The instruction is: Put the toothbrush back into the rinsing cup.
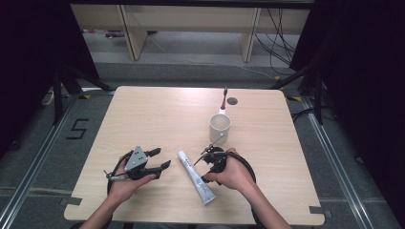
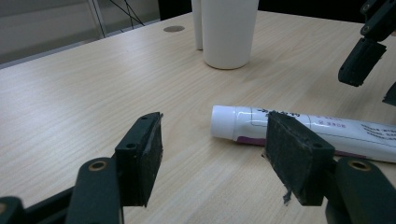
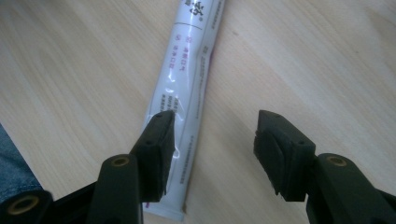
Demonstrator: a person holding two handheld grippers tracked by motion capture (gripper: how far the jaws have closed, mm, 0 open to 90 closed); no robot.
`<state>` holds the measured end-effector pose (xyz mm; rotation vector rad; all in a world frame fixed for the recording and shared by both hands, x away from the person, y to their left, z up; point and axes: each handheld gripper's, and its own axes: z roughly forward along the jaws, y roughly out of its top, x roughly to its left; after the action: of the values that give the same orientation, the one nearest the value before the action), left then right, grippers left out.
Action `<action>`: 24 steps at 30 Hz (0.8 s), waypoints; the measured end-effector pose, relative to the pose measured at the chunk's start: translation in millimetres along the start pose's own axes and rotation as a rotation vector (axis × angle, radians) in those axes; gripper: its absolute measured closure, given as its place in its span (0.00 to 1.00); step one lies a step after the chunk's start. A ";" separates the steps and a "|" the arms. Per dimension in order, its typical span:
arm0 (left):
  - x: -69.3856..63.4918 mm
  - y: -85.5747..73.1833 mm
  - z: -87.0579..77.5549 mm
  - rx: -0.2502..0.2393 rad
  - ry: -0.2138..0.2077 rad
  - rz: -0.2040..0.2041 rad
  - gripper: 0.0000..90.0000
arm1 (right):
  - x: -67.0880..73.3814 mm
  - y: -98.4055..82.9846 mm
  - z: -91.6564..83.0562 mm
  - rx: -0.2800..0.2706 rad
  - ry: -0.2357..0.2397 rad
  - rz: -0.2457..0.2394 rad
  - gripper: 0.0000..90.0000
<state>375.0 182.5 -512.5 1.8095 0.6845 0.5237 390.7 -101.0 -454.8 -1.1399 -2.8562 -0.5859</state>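
Note:
A white toothpaste tube (image 1: 196, 177) lies on the wooden table (image 1: 157, 114), cap end away from the person. My right gripper (image 1: 206, 168) hovers just right of its middle, pointing down. In the right gripper view its jaws (image 3: 212, 140) stand open, with the tube (image 3: 184, 74) under the left jaw and bare wood in the gap. My left gripper (image 1: 164, 158) rests open to the tube's left, aimed at the cap (image 2: 224, 122). Nothing lies between its jaws (image 2: 215, 158). A white cup (image 1: 219, 128) stands beyond the tube.
A toothbrush (image 1: 223, 99) sticks up behind the cup, near a round cable hole (image 1: 232, 101) at the table's far edge. The right gripper's jaw (image 2: 362, 60) shows at the upper right of the left gripper view. Black curtains and stands flank the table.

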 end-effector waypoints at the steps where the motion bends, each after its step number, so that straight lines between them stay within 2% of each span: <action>1: -0.1 -0.1 0.1 0.001 0.000 -0.001 0.41 | 1.9 1.3 1.2 0.005 0.000 -0.003 0.53; 4: 0.1 -0.4 0.1 0.002 0.000 -0.001 0.41 | 6.9 4.4 3.5 0.020 -0.002 0.014 0.53; 5: 0.3 -0.5 0.0 0.003 0.000 0.000 0.41 | 7.0 5.8 4.8 0.012 -0.003 -0.013 0.53; 7: 0.6 -0.7 -0.1 0.003 0.001 0.001 0.41 | 10.3 7.6 6.7 0.019 -0.005 -0.003 0.53; 9: 0.6 -0.9 -0.1 0.002 0.000 -0.001 0.41 | 12.0 9.5 8.8 0.023 -0.003 -0.018 0.53; 11: 0.9 -1.2 -0.1 0.001 0.001 -0.002 0.41 | 14.4 10.5 10.3 0.033 -0.005 -0.005 0.53; 13: 1.1 -1.4 -0.1 0.002 0.001 -0.002 0.41 | 15.1 11.2 12.1 0.031 -0.005 -0.021 0.53; 16: 1.5 -1.5 -0.3 0.002 0.003 -0.003 0.41 | 18.2 11.6 14.5 0.036 -0.008 -0.009 0.52; 19: 1.8 -1.6 -0.4 0.001 0.004 -0.006 0.41 | 18.4 12.4 16.9 0.038 -0.010 -0.027 0.51; 21: 1.9 -1.8 -0.5 0.000 0.005 -0.008 0.41 | 20.2 12.6 17.7 0.045 -0.018 -0.011 0.51; 24: 2.4 -2.1 -0.8 0.002 0.005 -0.009 0.41 | 20.3 12.8 19.9 0.052 -0.018 -0.027 0.50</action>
<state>375.8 185.1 -514.2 1.8065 0.6965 0.5226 386.9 -72.2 -466.0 -1.1063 -2.8881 -0.5012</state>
